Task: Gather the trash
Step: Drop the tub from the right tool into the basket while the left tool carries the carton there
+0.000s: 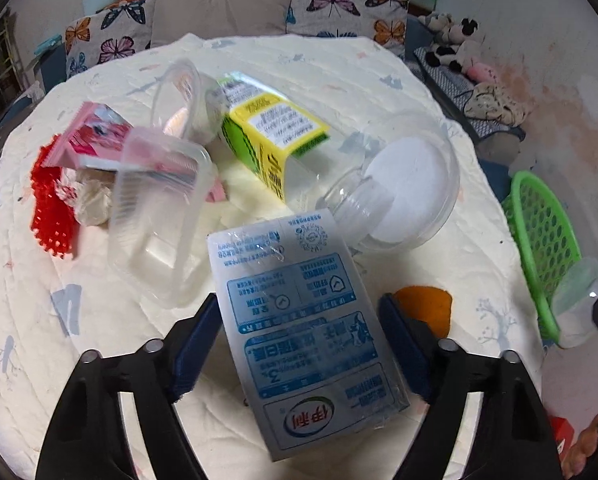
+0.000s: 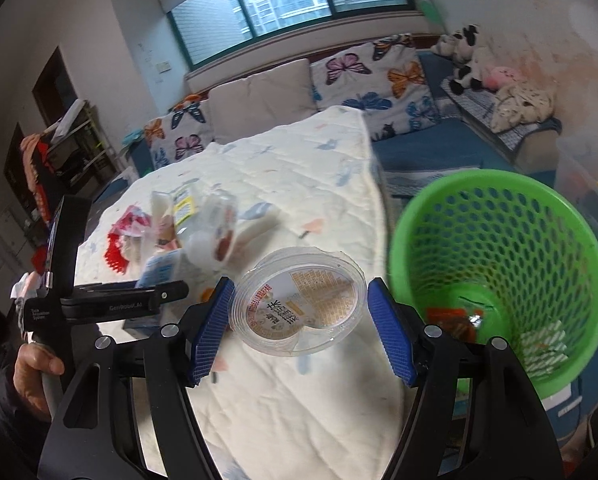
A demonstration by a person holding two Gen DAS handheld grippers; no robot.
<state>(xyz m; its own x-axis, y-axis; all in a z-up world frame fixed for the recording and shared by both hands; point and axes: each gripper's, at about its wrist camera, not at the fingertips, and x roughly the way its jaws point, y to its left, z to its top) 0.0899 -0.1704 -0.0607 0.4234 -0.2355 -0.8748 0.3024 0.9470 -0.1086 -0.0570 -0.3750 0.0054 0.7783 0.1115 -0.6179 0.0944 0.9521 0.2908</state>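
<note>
left gripper (image 1: 299, 344): spread wide, blue milk carton (image 1: 303, 328) framed between pads, contact not discernible | right gripper (image 2: 301, 322): round clear lid (image 2: 299, 300) spanned by its pads, firm grip not confirmed | green basket (image 2: 495, 264): seen right, off quilted table (image 2: 299, 168) edge

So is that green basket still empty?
No. The green basket already holds a few wrappers on its bottom, seen from the right wrist.

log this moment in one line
left tongs: open around milk carton | right tongs: shut on clear round lid | green basket: right of lid
</note>
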